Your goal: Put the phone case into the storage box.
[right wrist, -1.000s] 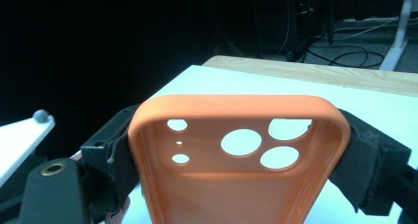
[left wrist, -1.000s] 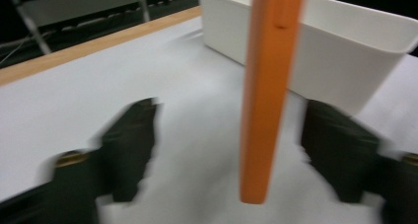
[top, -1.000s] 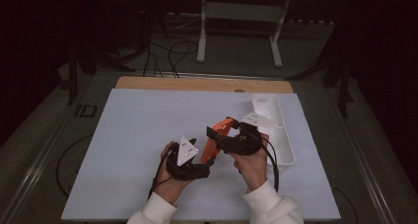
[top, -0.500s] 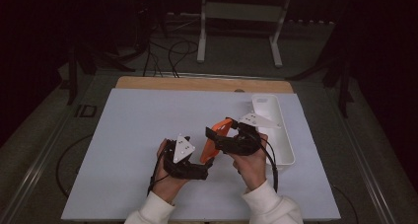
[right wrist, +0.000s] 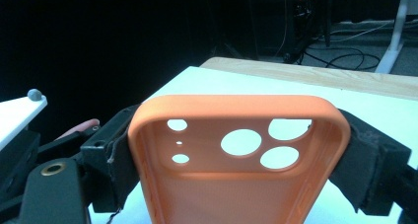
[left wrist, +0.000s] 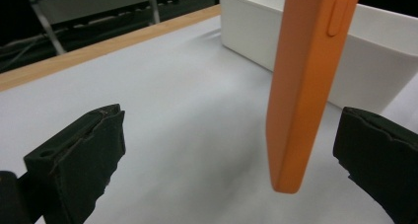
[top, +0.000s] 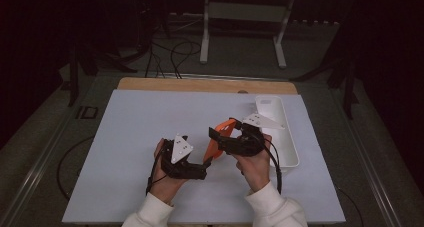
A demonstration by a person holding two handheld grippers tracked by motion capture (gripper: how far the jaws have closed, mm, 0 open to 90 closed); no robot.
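Observation:
An orange phone case (right wrist: pixel 236 150) with round camera holes is clamped by its two long sides in my right gripper (right wrist: pixel 241 155), which is shut on it. In the high view the orange phone case (top: pixel 219 137) slants down over the middle of the white mat (top: pixel 130 132), held by the right gripper (top: pixel 216 137). My left gripper (left wrist: pixel 226 160) stands open, its jaws wide apart, and the lower end of the phone case (left wrist: pixel 300 100) hangs between them, nearer the right jaw and touching neither. The left gripper (top: pixel 200 166) sits just left of and below the case.
A white oblong tray (top: pixel 285 152) stands at the right of the mat, close behind the right hand; the white tray (left wrist: pixel 374 51) is right behind the case. A wooden strip (top: pixel 205 84) runs along the table's far edge. Metal stand legs (top: pixel 240 32) and cables lie on the floor beyond.
The left hand and its gripper have drifted slightly left and toward the person. The right gripper has kept the phone case almost still.

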